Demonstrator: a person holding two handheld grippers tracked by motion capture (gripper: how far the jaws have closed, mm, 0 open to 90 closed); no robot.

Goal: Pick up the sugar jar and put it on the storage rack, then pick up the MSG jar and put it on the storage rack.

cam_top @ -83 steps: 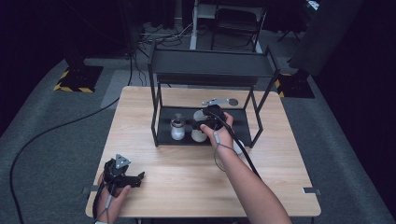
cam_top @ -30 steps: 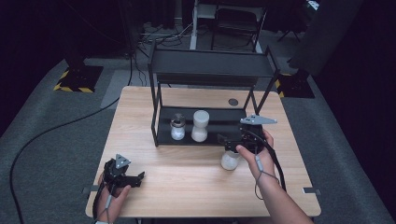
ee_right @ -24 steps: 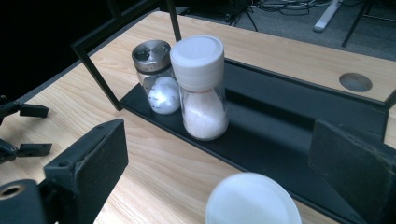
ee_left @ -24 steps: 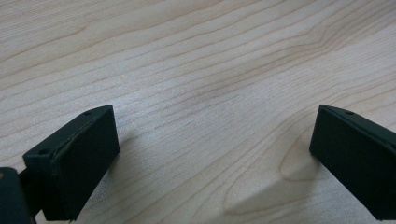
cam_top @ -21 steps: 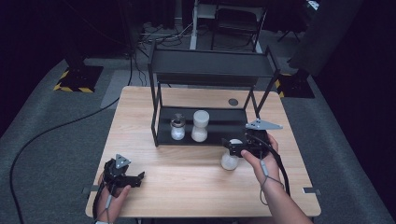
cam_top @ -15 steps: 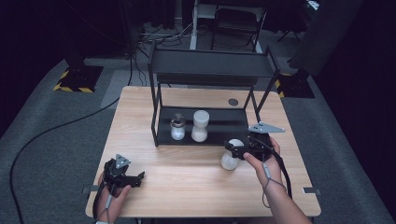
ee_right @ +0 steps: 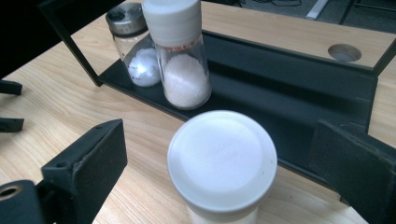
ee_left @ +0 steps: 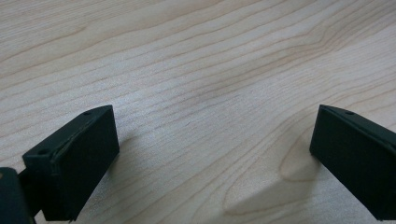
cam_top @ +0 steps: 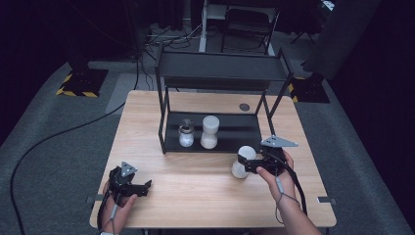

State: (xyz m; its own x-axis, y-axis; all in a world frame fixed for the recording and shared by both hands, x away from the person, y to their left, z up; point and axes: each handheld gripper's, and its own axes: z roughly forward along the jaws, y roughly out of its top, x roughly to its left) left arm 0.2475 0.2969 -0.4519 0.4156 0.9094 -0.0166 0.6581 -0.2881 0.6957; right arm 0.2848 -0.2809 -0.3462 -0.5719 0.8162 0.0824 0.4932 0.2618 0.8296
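A white-lidded jar (cam_top: 242, 161) of white grains stands on the wooden table just in front of the black rack's lower shelf (cam_top: 235, 132). My right gripper (cam_top: 250, 166) is open, its jaws spread wide on either side of the jar (ee_right: 222, 163) without touching it. On the lower shelf (ee_right: 280, 88) stand a taller white-capped jar (cam_top: 210, 132) (ee_right: 180, 60) and a small metal-lidded shaker (cam_top: 186, 133) (ee_right: 135, 51). My left gripper (cam_top: 142, 188) rests open on the table at the near left, with bare wood between its jaws (ee_left: 212, 135).
The black two-level rack (cam_top: 222, 71) takes up the far middle of the table (cam_top: 195, 196). A round cable hole (cam_top: 244, 106) (ee_right: 344, 52) lies behind it. A black cable runs over the floor at the left.
The right gripper brought the white-lidded jar from the lower shelf to the table at the front right, and its jaws now stand apart from it. The left gripper has stayed put.
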